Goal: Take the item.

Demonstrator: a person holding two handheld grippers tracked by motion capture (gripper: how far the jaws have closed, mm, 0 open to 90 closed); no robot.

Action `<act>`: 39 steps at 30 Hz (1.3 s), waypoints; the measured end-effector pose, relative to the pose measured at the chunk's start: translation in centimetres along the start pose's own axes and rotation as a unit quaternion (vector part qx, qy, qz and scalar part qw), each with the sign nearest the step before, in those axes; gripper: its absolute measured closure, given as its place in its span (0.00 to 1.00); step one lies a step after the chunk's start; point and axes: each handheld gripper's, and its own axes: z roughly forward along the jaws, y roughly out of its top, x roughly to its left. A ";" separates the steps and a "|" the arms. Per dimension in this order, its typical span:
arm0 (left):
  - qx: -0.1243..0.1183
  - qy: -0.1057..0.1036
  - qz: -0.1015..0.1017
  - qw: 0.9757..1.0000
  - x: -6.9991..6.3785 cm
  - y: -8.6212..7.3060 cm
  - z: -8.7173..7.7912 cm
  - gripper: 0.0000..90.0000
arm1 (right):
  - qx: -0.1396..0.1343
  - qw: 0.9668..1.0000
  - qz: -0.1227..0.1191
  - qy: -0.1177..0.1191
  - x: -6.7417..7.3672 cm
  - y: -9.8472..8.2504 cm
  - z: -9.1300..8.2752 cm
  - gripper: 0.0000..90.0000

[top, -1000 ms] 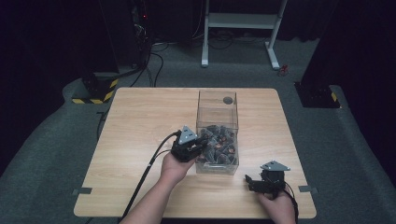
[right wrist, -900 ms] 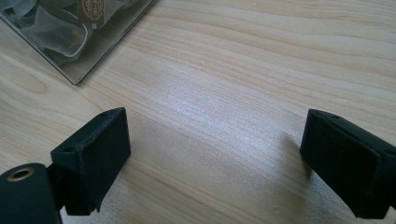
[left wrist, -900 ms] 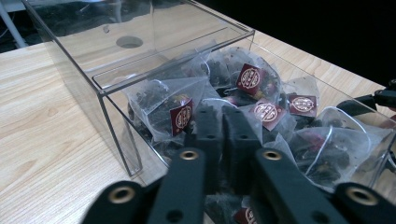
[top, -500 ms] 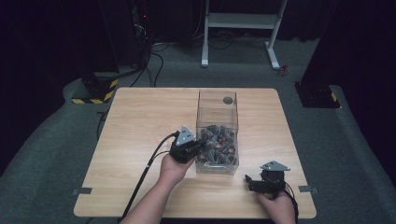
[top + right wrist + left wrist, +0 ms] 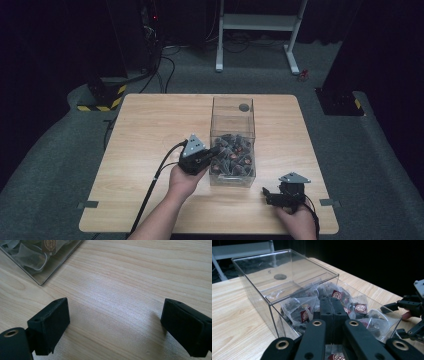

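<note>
High view: left tongs pressed together inside clear box mid-table, among tea bags; whether pinching one, can't tell. Right tongs spread, near box's front-right corner.

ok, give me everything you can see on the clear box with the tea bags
The clear plastic box is a tall, open-topped rectangular container with see-through walls, standing upright on the wooden table right of centre. A clear panel with a round hole covers its far part. The near part holds a heap of pyramid tea bags with dark contents and red tags. The left claw, jaws together, reaches into the heap from the box's near left side.
</note>
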 end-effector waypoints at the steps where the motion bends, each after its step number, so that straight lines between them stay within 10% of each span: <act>1: -0.001 0.000 0.001 1.000 0.0 0.1 -0.2 1.00 | 0.000 1.000 -0.001 0.000 0.0 0.0 0.0 0.09; 39: -0.037 0.013 0.003 0.999 0.3 2.0 -3.4 1.00 | 0.000 1.000 0.000 0.000 0.0 0.0 0.0 0.09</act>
